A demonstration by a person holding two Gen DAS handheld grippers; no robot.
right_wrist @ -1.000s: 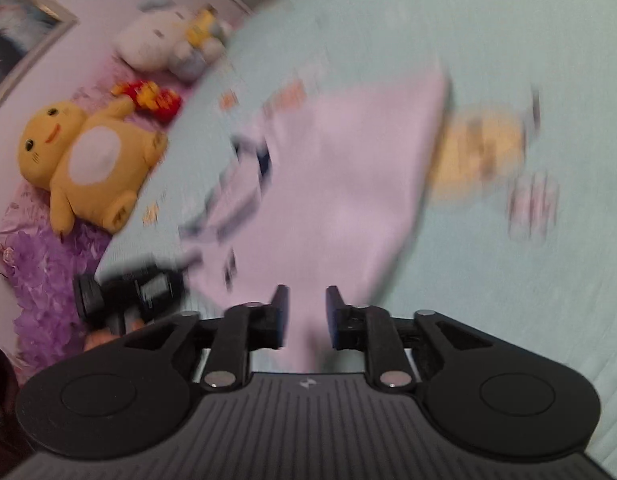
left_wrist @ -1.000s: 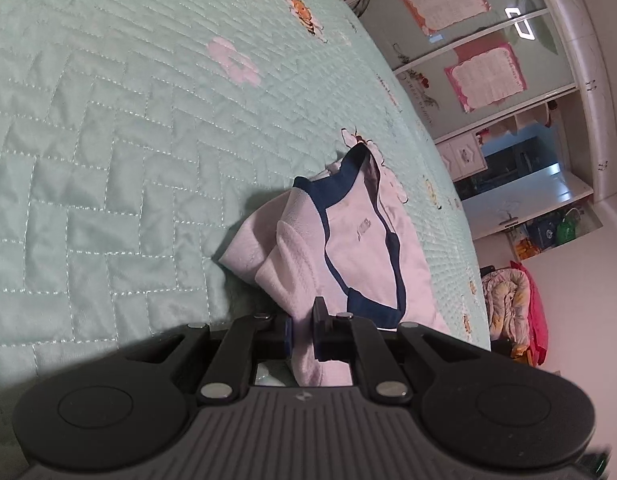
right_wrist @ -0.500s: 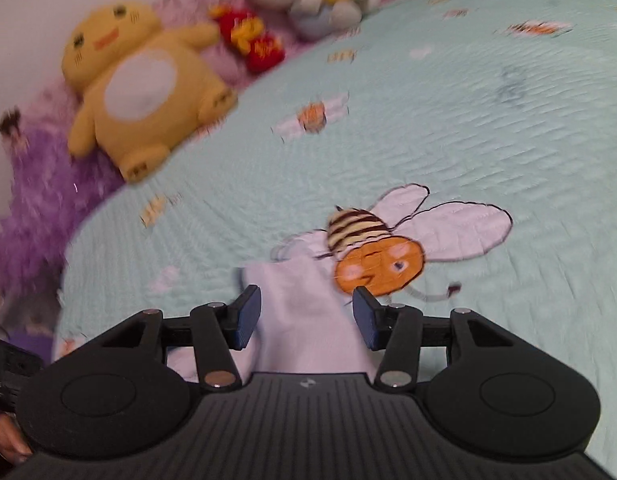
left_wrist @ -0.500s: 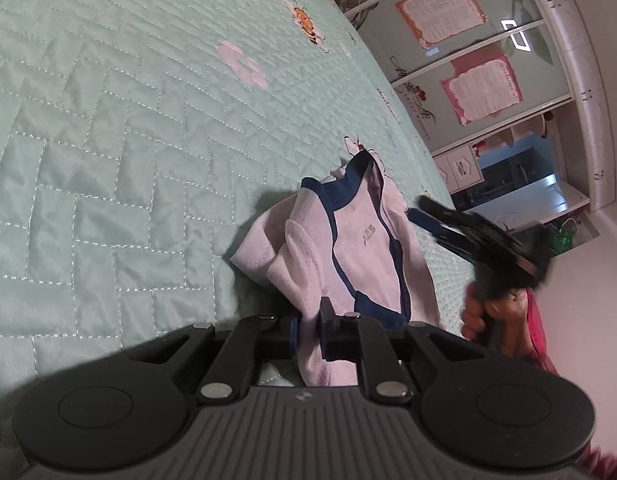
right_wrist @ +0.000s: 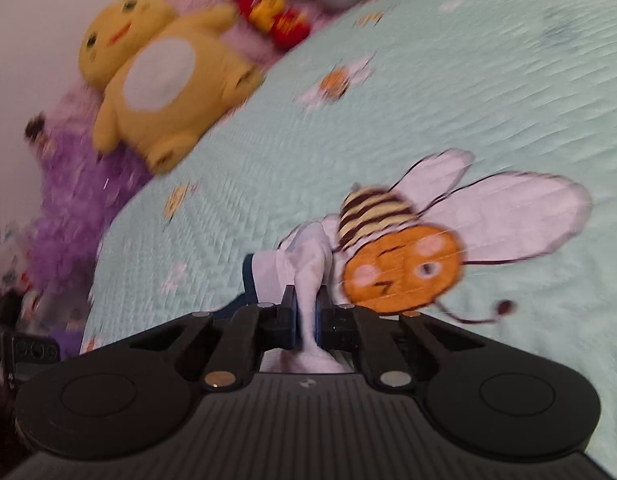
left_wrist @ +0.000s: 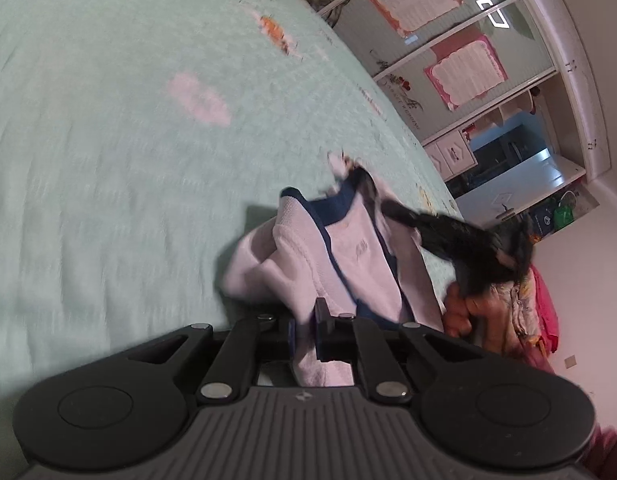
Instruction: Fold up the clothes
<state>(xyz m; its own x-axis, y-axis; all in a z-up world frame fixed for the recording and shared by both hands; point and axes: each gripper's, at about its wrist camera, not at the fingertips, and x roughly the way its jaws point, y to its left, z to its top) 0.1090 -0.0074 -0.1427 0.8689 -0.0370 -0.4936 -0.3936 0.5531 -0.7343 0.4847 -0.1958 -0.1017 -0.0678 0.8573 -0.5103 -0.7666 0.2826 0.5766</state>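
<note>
A white garment with navy trim (left_wrist: 348, 252) lies bunched on the mint quilted bedspread (left_wrist: 108, 160). My left gripper (left_wrist: 304, 326) is shut on a fold of its near edge. In the left wrist view my right gripper (left_wrist: 392, 210) reaches in from the right, held by a hand (left_wrist: 460, 308), and touches the garment's far side. In the right wrist view my right gripper (right_wrist: 306, 310) is shut on a pinched strip of the white garment (right_wrist: 304, 268), beside an embroidered bee (right_wrist: 404, 264) on the bedspread.
A yellow plush toy (right_wrist: 156, 76), a red plush (right_wrist: 276, 16) and a purple fluffy cushion (right_wrist: 68, 208) sit at the bed's head. Wardrobe doors with pink posters (left_wrist: 464, 68) stand beyond the bed. Bright clothes (left_wrist: 536, 312) pile up at the right.
My right gripper was open over the white cloth half a second ago and has shut on it. It has moved in against the garment's far side. The left gripper keeps its hold.
</note>
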